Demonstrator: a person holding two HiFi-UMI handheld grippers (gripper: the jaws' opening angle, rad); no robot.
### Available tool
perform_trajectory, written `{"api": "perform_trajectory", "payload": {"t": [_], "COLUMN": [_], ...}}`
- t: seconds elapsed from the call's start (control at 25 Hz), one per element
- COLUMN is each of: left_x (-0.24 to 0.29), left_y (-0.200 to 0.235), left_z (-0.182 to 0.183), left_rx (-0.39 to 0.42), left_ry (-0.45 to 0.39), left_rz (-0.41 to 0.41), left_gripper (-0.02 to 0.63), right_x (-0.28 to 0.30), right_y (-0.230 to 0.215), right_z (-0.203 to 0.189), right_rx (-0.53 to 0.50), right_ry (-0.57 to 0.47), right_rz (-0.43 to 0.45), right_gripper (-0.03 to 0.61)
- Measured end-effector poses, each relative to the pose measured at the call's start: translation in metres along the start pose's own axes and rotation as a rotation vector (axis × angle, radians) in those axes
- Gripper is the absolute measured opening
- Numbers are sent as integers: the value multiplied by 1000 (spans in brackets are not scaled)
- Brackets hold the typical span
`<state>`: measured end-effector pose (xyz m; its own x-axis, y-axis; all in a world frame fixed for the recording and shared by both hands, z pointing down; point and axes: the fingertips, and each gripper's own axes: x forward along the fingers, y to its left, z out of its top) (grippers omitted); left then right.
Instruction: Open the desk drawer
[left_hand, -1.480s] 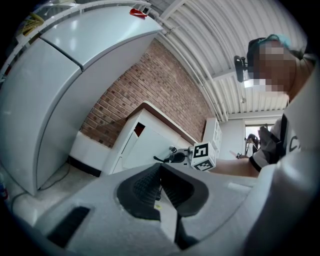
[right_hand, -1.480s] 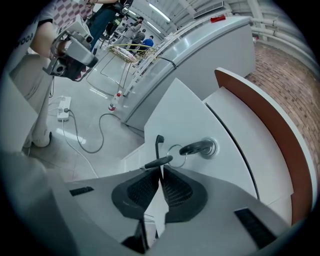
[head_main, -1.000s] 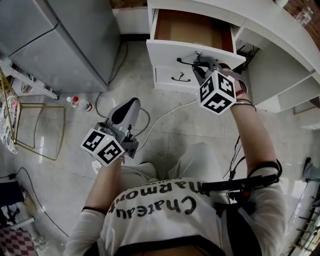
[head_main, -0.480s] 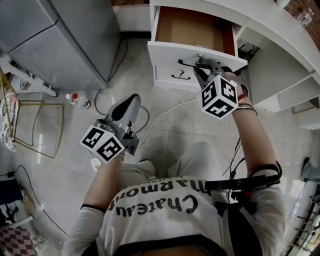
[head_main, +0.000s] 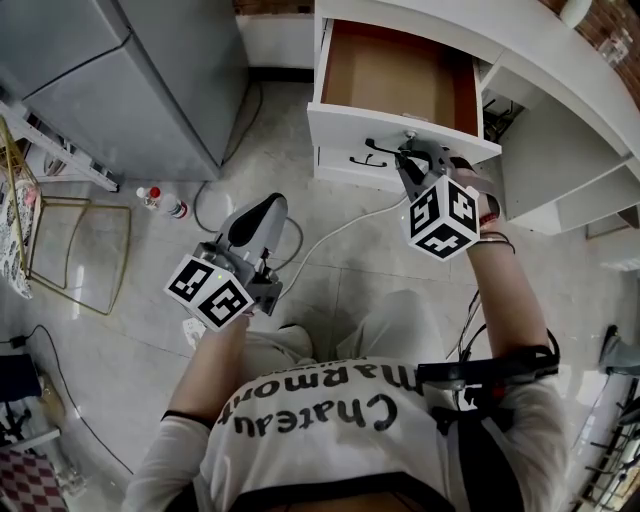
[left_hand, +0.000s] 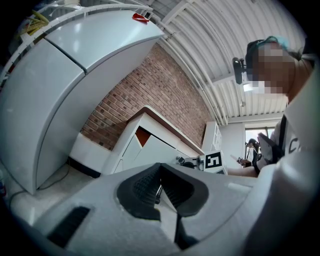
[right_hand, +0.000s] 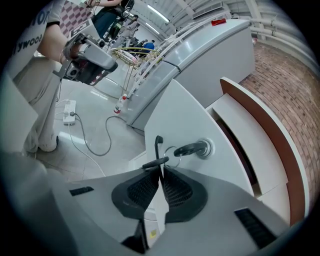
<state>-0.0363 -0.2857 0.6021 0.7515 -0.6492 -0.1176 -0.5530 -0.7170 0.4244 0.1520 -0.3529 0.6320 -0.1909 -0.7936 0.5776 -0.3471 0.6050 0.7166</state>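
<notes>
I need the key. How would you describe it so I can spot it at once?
Find the white desk and its open top drawer. On the drawer's front, next to the thin black handle pinched by the right gripper, sits a round silver lock. The key is the black-headed piece sticking out of it, with a wire ring.

White desk drawer (head_main: 345, 122) with brown inside, pulled well out toward the near side, upper of 2 in the far table (head_main: 560, 70), black handle (right_hand: 158, 147) on its front, key (right_hand: 192, 148) in the lock just right of it.
</notes>
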Motion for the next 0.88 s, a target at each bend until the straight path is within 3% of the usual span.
{"api": "perform_trajectory", "payload": {"t": [0.68, 0.88], "left_x": [2, -5], "left_y": [-4, 1], "left_z": [12, 12], "left_rx": [0, 1], "left_ry": [-15, -27], "left_rz": [-36, -10], "left_gripper": [15, 15], "right_x": [-12, -15], "right_y": [26, 31], "right_z": [-1, -2], "right_rx": [29, 31], "right_ry": [22, 21], "right_rz": [12, 9], "right_gripper": [34, 34]}}
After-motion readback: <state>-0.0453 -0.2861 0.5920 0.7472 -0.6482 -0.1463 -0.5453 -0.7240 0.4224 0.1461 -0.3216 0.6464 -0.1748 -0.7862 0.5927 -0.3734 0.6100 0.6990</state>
